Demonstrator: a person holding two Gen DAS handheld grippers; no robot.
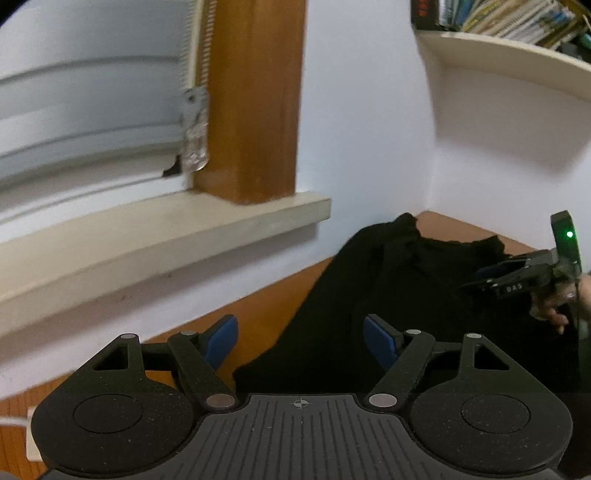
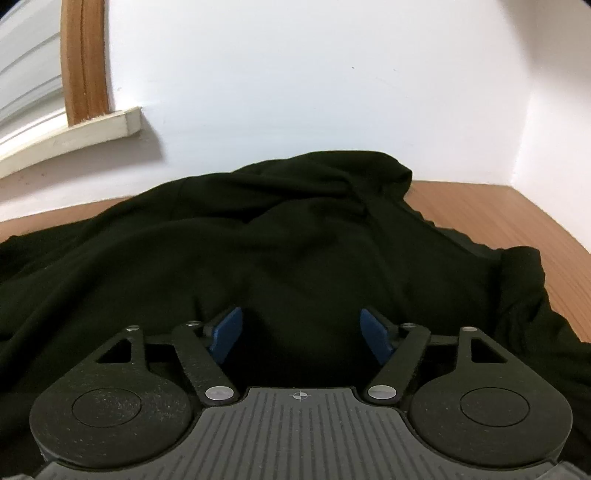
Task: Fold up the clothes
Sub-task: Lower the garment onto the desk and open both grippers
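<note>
In the left wrist view, the left gripper point(image 1: 300, 341) is filling the bottom of the frame, its jaws standing released with nothing between the blue pads point(image 1: 221, 341). Beyond the pads, the near edge of the black garment point(image 1: 388, 295) is lying on the wooden table point(image 1: 266, 314), running from lower centre up toward the right. A bare strip of table is showing between the garment's left edge and the white wall point(image 1: 362, 129). At the right edge, the right gripper point(image 1: 491, 277) is hovering over the cloth, a hand point(image 1: 554, 306) partly cut off behind it. Farther back, the window sill point(image 1: 166, 236) is jutting out at left, with a shelf of books point(image 1: 517, 18) at upper right, blurred.

In the right wrist view, the right gripper point(image 2: 300, 334) is sitting low over the garment point(image 2: 258, 240), jaws parted, pads point(image 2: 227, 334) clear of the cloth as far as the dark fabric lets one tell. The garment is lying rumpled, spreading across nearly the whole frame; its folds are hard to make out. Open table point(image 2: 517, 221) is showing at the right, up to the corner of the walls.
</note>
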